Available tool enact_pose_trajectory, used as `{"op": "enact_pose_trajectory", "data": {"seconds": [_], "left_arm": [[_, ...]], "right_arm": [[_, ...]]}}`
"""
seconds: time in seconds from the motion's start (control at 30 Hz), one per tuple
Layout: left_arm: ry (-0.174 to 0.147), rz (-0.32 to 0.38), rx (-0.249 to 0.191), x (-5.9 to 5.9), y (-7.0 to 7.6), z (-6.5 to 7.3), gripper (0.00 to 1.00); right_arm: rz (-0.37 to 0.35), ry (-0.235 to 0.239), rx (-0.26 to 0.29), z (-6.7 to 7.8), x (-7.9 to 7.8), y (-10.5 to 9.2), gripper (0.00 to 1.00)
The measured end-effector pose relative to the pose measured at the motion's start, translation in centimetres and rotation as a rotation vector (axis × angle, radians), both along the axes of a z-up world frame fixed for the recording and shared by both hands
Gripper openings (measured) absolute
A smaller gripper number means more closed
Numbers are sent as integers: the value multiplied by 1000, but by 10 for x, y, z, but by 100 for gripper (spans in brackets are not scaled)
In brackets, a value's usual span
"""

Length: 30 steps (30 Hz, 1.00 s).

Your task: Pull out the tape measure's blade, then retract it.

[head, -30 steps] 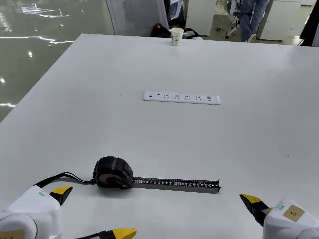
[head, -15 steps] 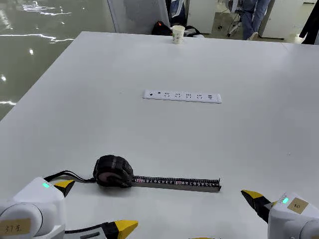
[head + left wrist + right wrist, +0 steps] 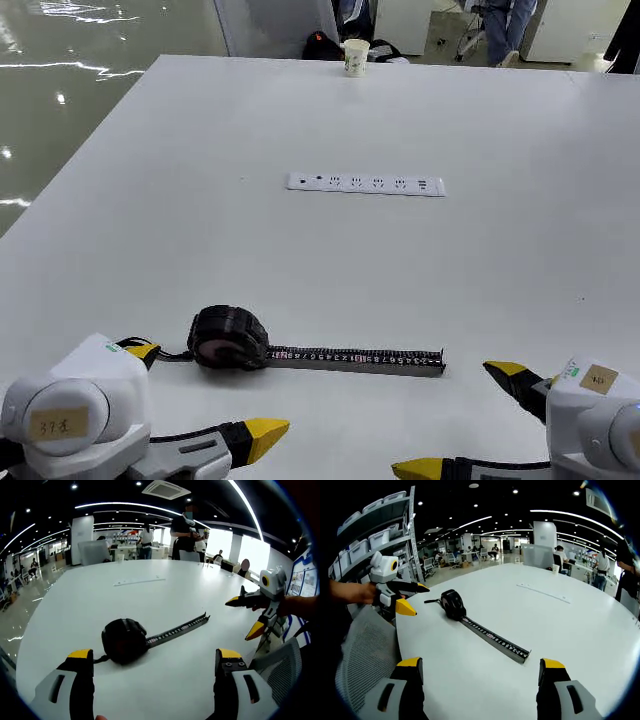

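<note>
Lying flat, blade (image 3: 355, 358) runs rightward from case (image 3: 228, 338).

Black tape measure (image 3: 228, 338), dark numbered blade (image 3: 355, 358); white table (image 3: 300, 120); yellow-tipped fingers (image 3: 262, 433).

Matt black tape measure (image 3: 228, 338) case on smooth white table (image 3: 200, 180).

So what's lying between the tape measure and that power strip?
Nothing: bare white tabletop separates the tape measure and power strip, clearest in the head view.
</note>
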<state>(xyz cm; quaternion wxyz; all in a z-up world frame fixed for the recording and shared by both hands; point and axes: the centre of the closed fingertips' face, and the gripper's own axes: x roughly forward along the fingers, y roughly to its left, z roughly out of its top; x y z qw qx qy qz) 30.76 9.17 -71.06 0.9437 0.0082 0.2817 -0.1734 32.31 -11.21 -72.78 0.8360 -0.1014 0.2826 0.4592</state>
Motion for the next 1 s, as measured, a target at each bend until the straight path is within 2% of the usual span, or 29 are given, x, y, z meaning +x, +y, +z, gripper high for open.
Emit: {"op": "enact_pose_trajectory", "data": {"seconds": [0.3,0.63,1.0], "left_arm": [[-2,14,-10,11,-1,0,99],[-8,45,-14,23,-2,-2,99],[10,90,-15,33,4,-11,98]], "right_arm": [[24,0,-22,-4,11,-2,99],[100,-2,-90,-11,20,-7,99],[173,13,-112,-19,29,-6,95]]}}
